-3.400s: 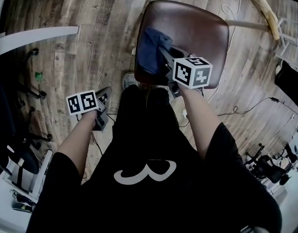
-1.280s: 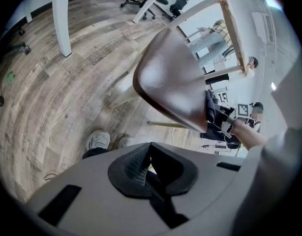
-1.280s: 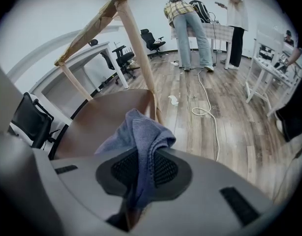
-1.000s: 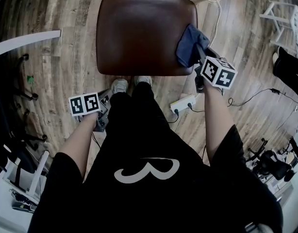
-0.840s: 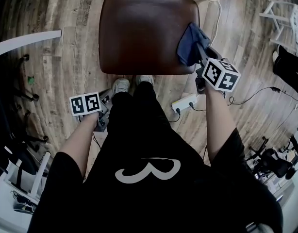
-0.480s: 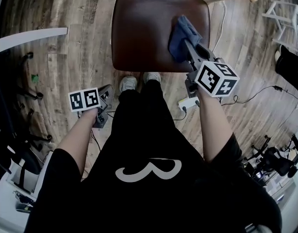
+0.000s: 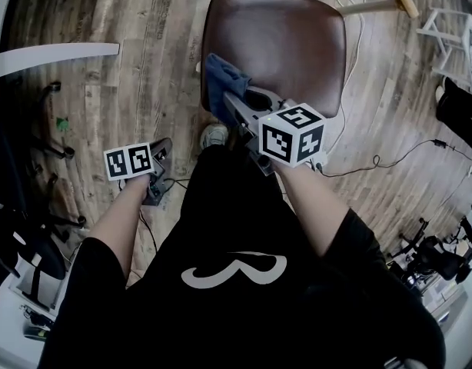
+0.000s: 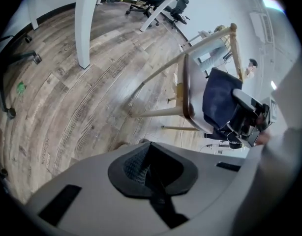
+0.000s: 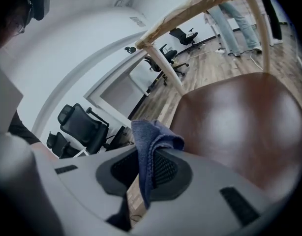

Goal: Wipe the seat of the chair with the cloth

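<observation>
right gripper (image 9: pixel 147 170): jaws clamped on a fold of the cloth (image 9: pixel 152 134). The fabric is pinched between the pads, with one bunch sticking up past the tips and a strip hanging below.
cloth position: upper centre of the head view, at the left edge of the seat (image 7: pixel 294 41) near its front corner. It lies on the brown surface and partly over the rim.
seat: glossy dark brown. It fills the right half of the right gripper view.
left gripper (image 8: pixel 151 170): jaws closed together with nothing between them. It is at left centre of the head view, held over the wood floor (image 7: pixel 140 21), well apart from the chair (image 8: pixel 190 95).
left gripper view: chair seen side-on at upper right, cloth against the seat.
</observation>
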{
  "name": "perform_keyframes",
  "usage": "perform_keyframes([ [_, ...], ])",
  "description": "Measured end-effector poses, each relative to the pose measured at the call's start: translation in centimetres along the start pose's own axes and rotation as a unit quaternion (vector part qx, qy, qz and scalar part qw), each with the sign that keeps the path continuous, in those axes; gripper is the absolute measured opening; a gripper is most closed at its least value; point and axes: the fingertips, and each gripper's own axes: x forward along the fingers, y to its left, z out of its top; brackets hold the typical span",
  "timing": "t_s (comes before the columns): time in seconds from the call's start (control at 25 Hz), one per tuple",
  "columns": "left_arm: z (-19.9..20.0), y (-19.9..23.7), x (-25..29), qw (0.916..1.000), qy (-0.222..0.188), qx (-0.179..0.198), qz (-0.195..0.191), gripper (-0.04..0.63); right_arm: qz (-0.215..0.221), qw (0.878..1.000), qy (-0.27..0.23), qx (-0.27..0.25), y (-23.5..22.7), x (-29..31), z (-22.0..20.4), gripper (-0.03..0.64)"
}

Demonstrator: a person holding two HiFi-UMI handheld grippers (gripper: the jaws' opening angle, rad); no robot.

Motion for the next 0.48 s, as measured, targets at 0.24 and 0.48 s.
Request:
perform_keyframes([
  [0.24,-1.4,1.7,0.0,0.9999,0.005,-0.015,0.0,0.014,0.004,1.0,0.018,0.006,0.6,3.9,-1.6,0.049],
  [0.48,-2.2,2.9,-0.2,0.9997,0.001,-0.019,0.015,0.014,-0.047,0.995,0.065,-0.065,-1.6,5.6,-3.2,0.049],
])
